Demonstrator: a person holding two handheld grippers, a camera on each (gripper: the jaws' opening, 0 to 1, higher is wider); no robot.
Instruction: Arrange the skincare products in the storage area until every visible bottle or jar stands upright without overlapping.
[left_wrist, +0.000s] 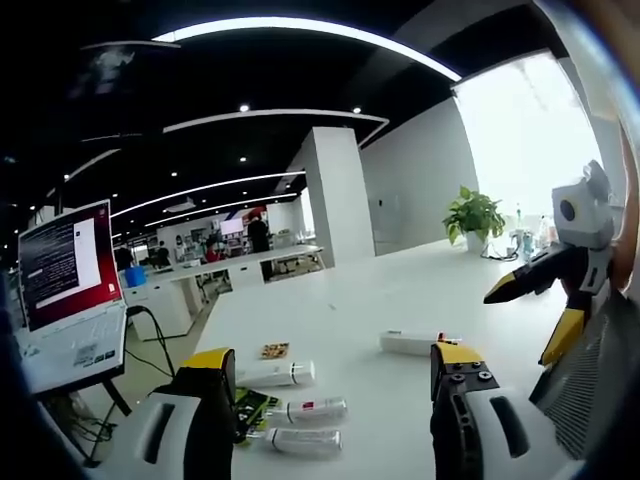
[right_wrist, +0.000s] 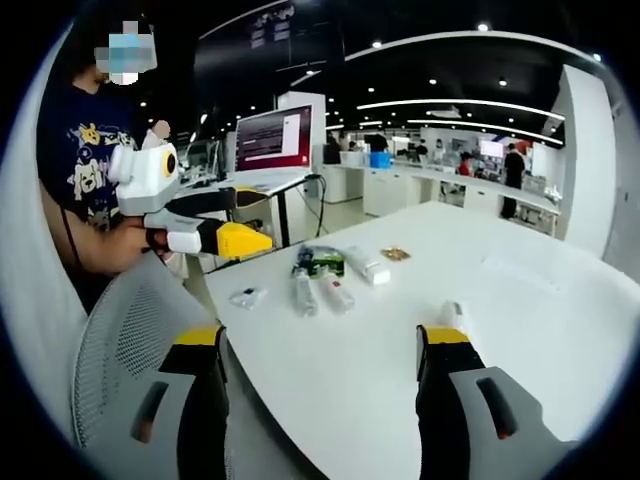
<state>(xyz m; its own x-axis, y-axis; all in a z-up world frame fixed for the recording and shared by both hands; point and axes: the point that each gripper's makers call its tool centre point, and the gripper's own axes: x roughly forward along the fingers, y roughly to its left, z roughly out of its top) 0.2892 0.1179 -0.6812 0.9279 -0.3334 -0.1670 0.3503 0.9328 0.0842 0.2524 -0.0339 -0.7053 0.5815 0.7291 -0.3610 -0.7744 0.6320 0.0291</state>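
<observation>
Several white skincare tubes lie on their sides on the white table (left_wrist: 390, 290). Three of them (left_wrist: 315, 409) are grouped near my left jaw, beside a green and black packet (left_wrist: 250, 408). Another tube (left_wrist: 415, 343) lies alone further right. My left gripper (left_wrist: 335, 385) hangs open above the near table edge, holding nothing. My right gripper (left_wrist: 520, 328) comes in from the right, also open. In the right gripper view the grouped tubes (right_wrist: 302, 290) lie ahead, and the lone tube (right_wrist: 455, 315) sits by my right jaw. My right gripper (right_wrist: 320, 350) is open and holds nothing.
A laptop (left_wrist: 70, 270) stands on a raised stand at the left. A potted plant (left_wrist: 473, 215) sits at the table's far end. A brown packet (left_wrist: 274, 351) and a small clear sachet (right_wrist: 247, 295) lie near the tubes. A mesh chair (right_wrist: 130, 340) and a person's hand (right_wrist: 125, 245) are beside the table.
</observation>
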